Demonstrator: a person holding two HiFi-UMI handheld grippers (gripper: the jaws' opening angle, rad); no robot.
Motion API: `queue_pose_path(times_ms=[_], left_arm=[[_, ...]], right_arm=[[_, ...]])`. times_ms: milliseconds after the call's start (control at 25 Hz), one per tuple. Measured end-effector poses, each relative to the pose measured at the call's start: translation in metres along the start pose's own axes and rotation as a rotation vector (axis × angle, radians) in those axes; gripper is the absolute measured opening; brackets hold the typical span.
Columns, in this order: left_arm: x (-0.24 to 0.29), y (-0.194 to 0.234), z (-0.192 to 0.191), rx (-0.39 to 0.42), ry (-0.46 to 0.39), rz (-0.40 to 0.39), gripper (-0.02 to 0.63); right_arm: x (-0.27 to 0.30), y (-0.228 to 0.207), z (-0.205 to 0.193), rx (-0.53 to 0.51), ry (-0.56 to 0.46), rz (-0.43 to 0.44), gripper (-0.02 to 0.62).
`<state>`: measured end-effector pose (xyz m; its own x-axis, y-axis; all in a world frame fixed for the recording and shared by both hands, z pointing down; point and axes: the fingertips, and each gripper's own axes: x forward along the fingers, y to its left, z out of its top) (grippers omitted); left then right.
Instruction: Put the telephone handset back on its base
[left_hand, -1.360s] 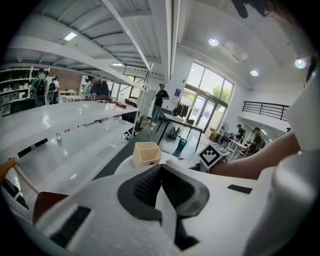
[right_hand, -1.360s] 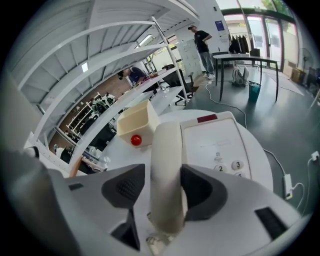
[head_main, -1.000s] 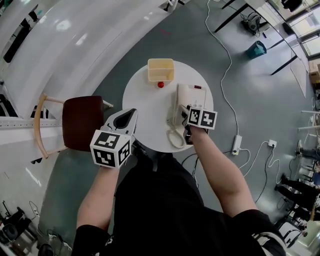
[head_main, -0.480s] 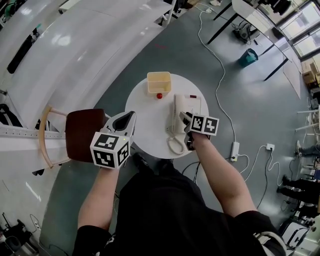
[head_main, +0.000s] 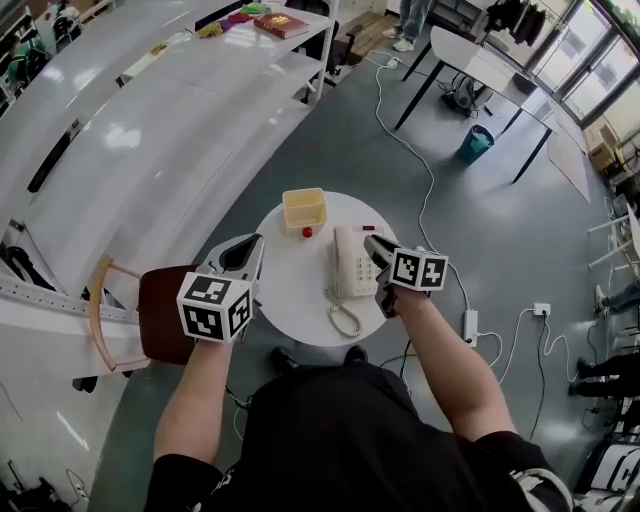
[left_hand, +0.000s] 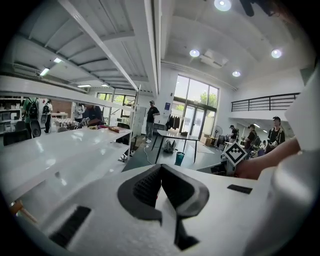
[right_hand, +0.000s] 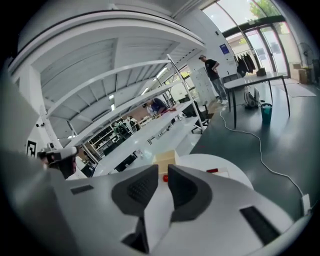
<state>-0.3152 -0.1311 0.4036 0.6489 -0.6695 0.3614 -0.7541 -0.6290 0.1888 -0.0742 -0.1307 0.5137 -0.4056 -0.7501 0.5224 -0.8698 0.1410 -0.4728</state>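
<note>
A white telephone sits on the right half of the round white table. Its handset lies along the base's left side, and the coiled cord trails toward the near edge. My right gripper hovers above the phone's right side and touches nothing. Its jaws have just been closing and stand a narrow gap apart with nothing between them. My left gripper hangs over the table's left edge, shut and empty. The right gripper's jaws hide most of the phone in the right gripper view.
A pale yellow box and a small red ball sit at the table's far side. A brown chair stands to the left. Long white benches run behind. A power strip and cables lie on the floor to the right.
Both grippers have risen off the table, so table and phone look smaller. The right gripper, low beside the phone before, is now clear above it.
</note>
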Motion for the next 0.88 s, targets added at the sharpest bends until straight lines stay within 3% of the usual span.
queue_pose_path(times_ms=[320, 560, 880], left_arm=[[0.019, -0.025, 0.041, 0.035, -0.041, 0.082, 0.011], [0.031, -0.049, 0.068, 0.039, -0.094, 0.137, 0.011], [0.030, -0.066, 0.096, 0.055, -0.138, 0.171, 0.011]], right_arm=[[-0.043, -0.002, 0.070, -0.135, -0.088, 0.167, 0.071], [-0.089, -0.013, 0.117, -0.255, -0.175, 0.230, 0.048], [-0.150, 0.010, 0.174, -0.429, -0.325, 0.268, 0.006]])
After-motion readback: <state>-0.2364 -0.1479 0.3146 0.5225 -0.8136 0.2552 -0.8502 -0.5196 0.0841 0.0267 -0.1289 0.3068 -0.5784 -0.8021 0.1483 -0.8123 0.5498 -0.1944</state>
